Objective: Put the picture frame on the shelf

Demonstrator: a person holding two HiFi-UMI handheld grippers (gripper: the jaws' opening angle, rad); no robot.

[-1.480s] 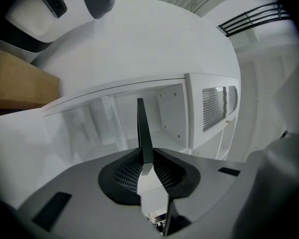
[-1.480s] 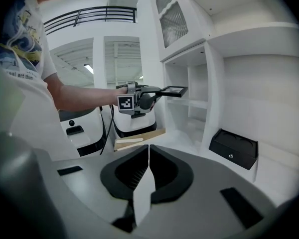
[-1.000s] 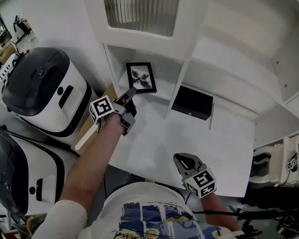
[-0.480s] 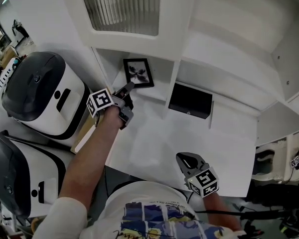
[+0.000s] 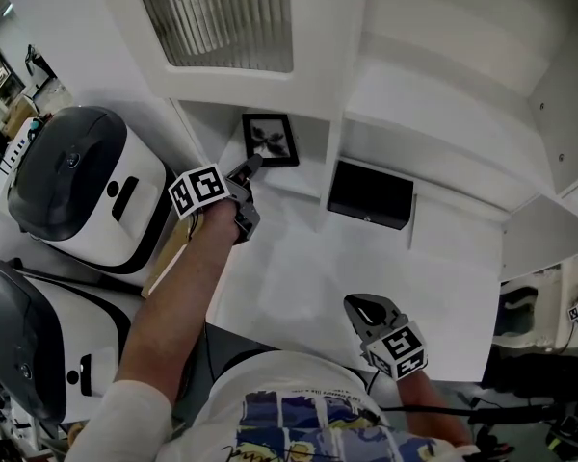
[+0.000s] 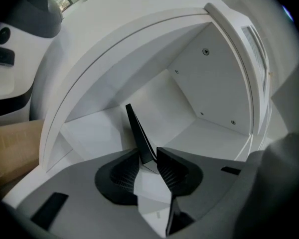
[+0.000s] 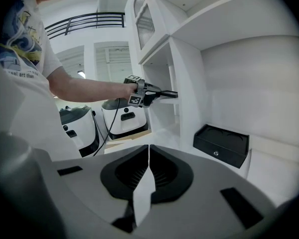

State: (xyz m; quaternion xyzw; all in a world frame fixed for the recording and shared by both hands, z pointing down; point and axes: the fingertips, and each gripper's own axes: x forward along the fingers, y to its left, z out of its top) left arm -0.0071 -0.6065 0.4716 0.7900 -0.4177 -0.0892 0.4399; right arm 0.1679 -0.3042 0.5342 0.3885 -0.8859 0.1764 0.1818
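Observation:
The picture frame (image 5: 270, 140), black with a dark print on white, stands upright in the left cubby of the white shelf unit (image 5: 330, 157). My left gripper (image 5: 253, 165) reaches into that cubby at the frame's lower left corner. In the left gripper view the frame (image 6: 136, 131) is edge-on with its bottom edge between the jaws. The left gripper (image 6: 148, 153) has just been opening, and a gap shows beside the frame. My right gripper (image 5: 358, 306) hangs shut and empty over the desk's front edge, its jaws (image 7: 149, 151) meeting.
A black box (image 5: 370, 195) sits under the shelf to the right of the cubby. Two white-and-black appliances (image 5: 77, 176) (image 5: 29, 325) stand at the left, with a cardboard piece (image 5: 169, 253) beside the white desk (image 5: 366, 258). A louvred cabinet door (image 5: 222, 12) is above.
The left gripper has rolled, so its marker cube faces up more. Its tips stay at the frame's lower left corner. The right gripper has hardly moved.

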